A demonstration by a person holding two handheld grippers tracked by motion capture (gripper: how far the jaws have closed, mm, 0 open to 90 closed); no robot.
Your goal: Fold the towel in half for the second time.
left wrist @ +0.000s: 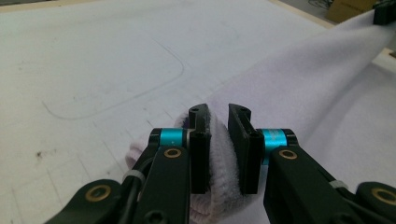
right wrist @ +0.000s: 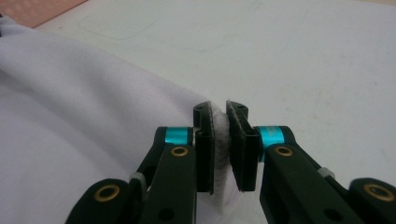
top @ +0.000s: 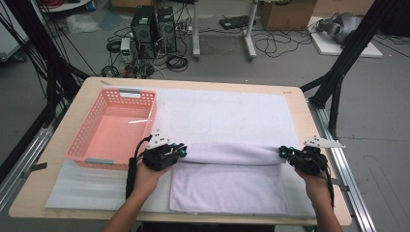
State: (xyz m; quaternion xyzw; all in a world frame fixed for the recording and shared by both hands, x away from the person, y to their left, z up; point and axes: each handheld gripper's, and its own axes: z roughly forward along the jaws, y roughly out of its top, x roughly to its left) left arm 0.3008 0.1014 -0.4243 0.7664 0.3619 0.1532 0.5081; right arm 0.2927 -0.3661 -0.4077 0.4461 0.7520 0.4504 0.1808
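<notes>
A light wooden table (top: 58, 145) stands on a grey floor (top: 290, 63) strewn with cables, with two computer towers (top: 154, 26) and cardboard boxes (top: 287, 13) at the far side. A white mat (top: 227, 113) covers most of the table, and a pink plastic basket (top: 113, 128) sits on its left part. A pale lilac towel (top: 227, 186) lies at the near middle, its far edge lifted into a fold stretched between both hands. The left tool (top: 181, 151) pinches the fold's left end, the right tool (top: 283, 153) its right end. The left gripper view shows towel pile (left wrist: 220, 154) squeezed between the jaws and faint outlines drawn on the mat (left wrist: 116, 70). The right gripper view shows a thinner towel edge (right wrist: 220, 130) clamped, the basket's corner (right wrist: 42, 9) at far left.
</notes>
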